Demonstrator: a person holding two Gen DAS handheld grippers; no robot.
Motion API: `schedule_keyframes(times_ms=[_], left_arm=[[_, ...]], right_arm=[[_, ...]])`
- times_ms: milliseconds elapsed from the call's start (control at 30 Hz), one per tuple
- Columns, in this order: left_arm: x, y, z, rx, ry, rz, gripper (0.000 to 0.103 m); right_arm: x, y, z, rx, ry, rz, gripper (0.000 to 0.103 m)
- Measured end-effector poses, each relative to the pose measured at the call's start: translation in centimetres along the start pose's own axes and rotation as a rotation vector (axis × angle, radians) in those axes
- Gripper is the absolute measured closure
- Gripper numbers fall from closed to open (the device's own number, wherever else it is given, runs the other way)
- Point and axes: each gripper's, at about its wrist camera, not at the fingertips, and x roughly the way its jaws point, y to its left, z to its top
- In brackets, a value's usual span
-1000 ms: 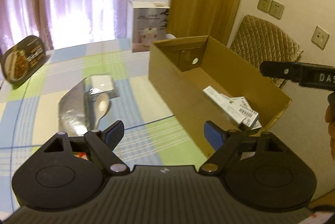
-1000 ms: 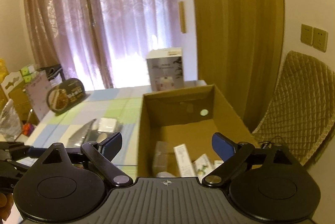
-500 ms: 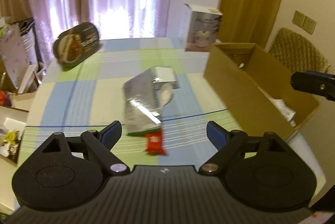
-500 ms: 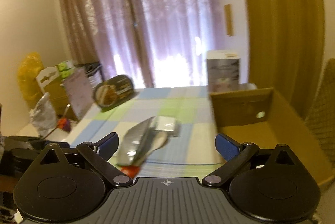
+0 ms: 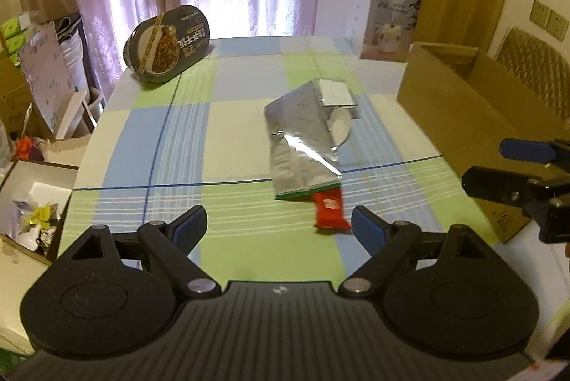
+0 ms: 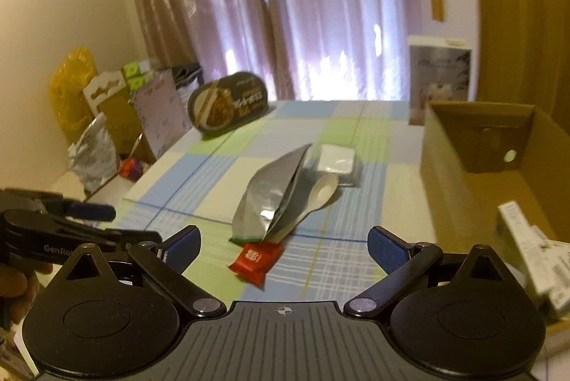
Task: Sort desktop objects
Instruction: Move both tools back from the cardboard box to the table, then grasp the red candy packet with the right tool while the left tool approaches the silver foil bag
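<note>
The left tool (image 5: 279,226) hangs above the near edge of the checked tabletop (image 5: 231,128), its two blue-padded fingers spread wide with nothing between them. It points down the length of the tabletop toward the curtains at the top of the frame. In the right wrist view the same tool shows at lower left, with part of a hand (image 6: 14,288) gripping its handle.

The right tool (image 6: 284,244) is level with it and likewise wide open and empty — from the left wrist view it enters at the right edge of the frame, just in front of the cardboard box (image 5: 459,117).

A red snack packet (image 5: 329,208) lies flat at lower centre, just ahead of both tools and touching the near end of a silver foil pouch (image 5: 299,146). A white spoon (image 6: 319,197) lies beside the pouch on its right, and a small white packet (image 5: 335,92) sits at the pouch's far end. A dark oval food tray (image 5: 167,44) leans at the upper left corner of the tabletop.

The box stands open at the right of the frame — white cartons (image 6: 530,245) rest inside it.
</note>
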Motion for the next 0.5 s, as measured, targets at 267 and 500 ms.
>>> schedule_keyframes(times_ms=[267,500], left_arm=[[3.3,1.5,0.1,-0.042,0.023,0.0,0.017],[5.7,1.7,1.1,-0.059,0.035,-0.017,0.018]], right_arm=[[3.4,-1.5,-0.6,0.029,0.059,-0.022,0.005],[5.3,-1.6,-0.9,0.008,0.103,-0.006,0.005]])
